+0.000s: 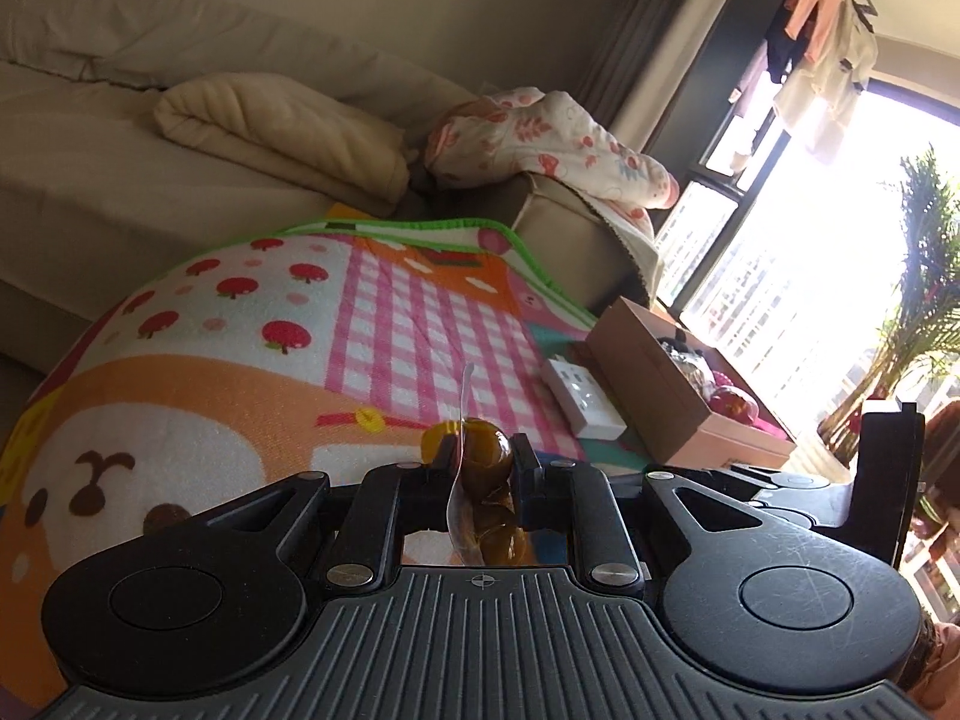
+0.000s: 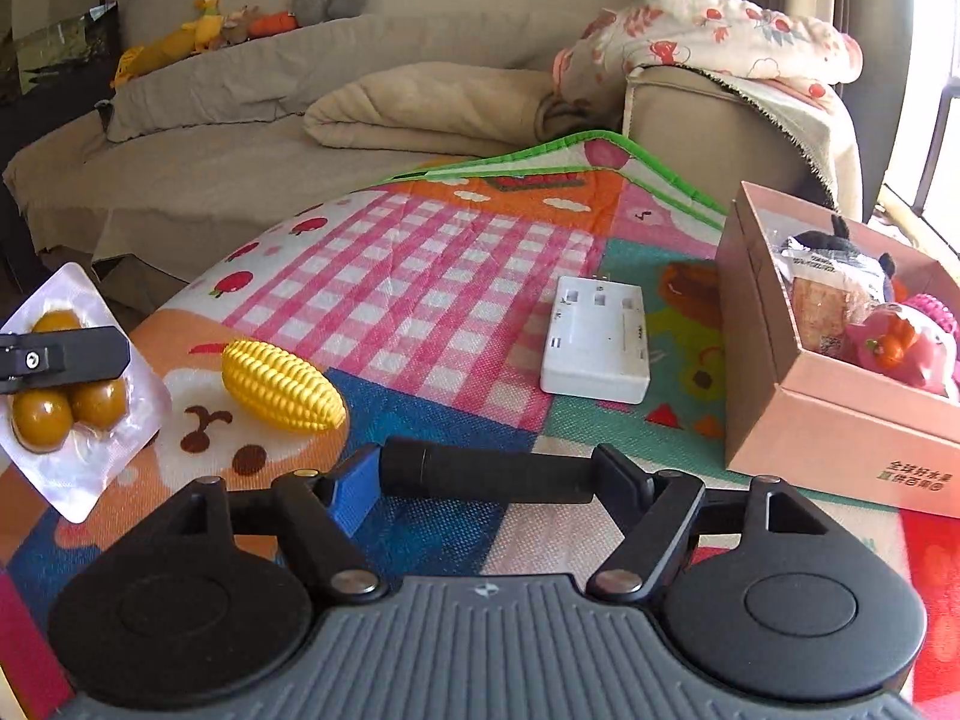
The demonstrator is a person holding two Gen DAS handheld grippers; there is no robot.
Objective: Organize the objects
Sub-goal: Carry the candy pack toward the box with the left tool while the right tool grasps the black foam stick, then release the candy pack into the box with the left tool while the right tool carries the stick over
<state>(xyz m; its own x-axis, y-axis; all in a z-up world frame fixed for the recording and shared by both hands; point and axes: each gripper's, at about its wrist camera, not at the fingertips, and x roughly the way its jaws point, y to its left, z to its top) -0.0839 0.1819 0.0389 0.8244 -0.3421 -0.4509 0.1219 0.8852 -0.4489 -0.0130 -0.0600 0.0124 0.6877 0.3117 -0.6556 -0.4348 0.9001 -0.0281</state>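
My left gripper is clamped on a clear vacuum pack of brown braised eggs, held edge-on between the two fingers and lifted above the play mat; from the right wrist view I see the same pack at the left edge, flat face toward me, with a black finger of the left gripper across it; three round eggs show through the film.

My right gripper has its jaws pressed against the two ends of a black cylinder, a flashlight-like thing lying crosswise between the fingers; a blue pad shows at the inner face of the left-hand finger.

On the mat, a yellow toy corn cob lies just beyond the right gripper, toward the left; a white power adapter lies flat near the middle, its prongs pointing away from me; it also appears in the left wrist view, beside the box.

The pink cardboard box sits open at the right side of the mat; inside I make out a pink plush toy, a wrapped snack and something dark and furry.

Behind the mat stands a beige sofa with a folded cream blanket; a floral quilt is draped over its armrest.
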